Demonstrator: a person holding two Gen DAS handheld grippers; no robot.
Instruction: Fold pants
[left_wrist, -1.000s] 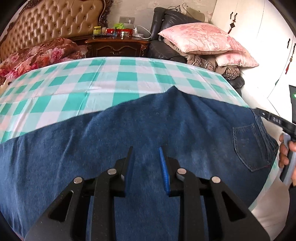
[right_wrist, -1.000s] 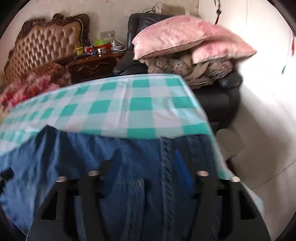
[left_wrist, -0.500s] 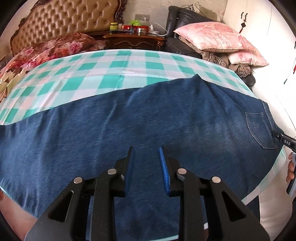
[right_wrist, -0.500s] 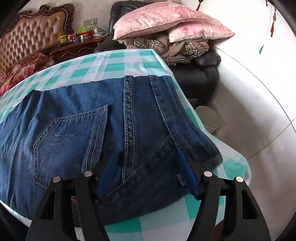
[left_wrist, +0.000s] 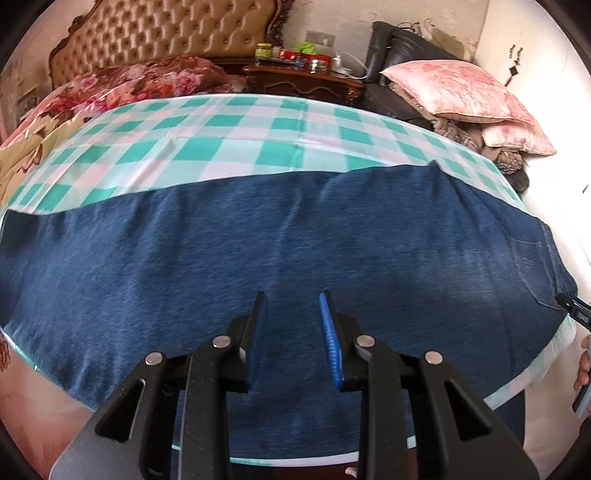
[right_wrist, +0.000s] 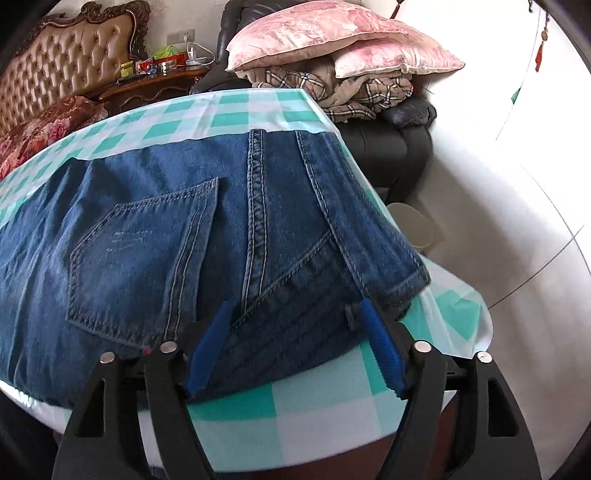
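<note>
Dark blue jeans (left_wrist: 280, 251) lie spread flat across a table with a green-and-white checked cloth (left_wrist: 229, 147), back pocket (right_wrist: 144, 258) up, waistband (right_wrist: 369, 229) at the right end. My left gripper (left_wrist: 293, 314) is open and empty above the jeans' leg near the front edge. My right gripper (right_wrist: 295, 317) is open, its blue pads either side of the jeans' lower waist corner, not closed on it. The right gripper's tip (left_wrist: 572, 306) shows at the right edge of the left wrist view.
A tufted headboard (left_wrist: 166, 33) and floral bedding (left_wrist: 140, 81) lie behind the table. A wooden nightstand (left_wrist: 306, 81) holds small items. A dark chair piled with pink pillows (right_wrist: 332, 33) and blankets stands at the back right. A pale bin (right_wrist: 413, 225) sits on the floor.
Both grippers have pulled back toward the table's front edge and sit higher. The jeans now lie flatter and wider in view. The right gripper stays open at the waist corner.
</note>
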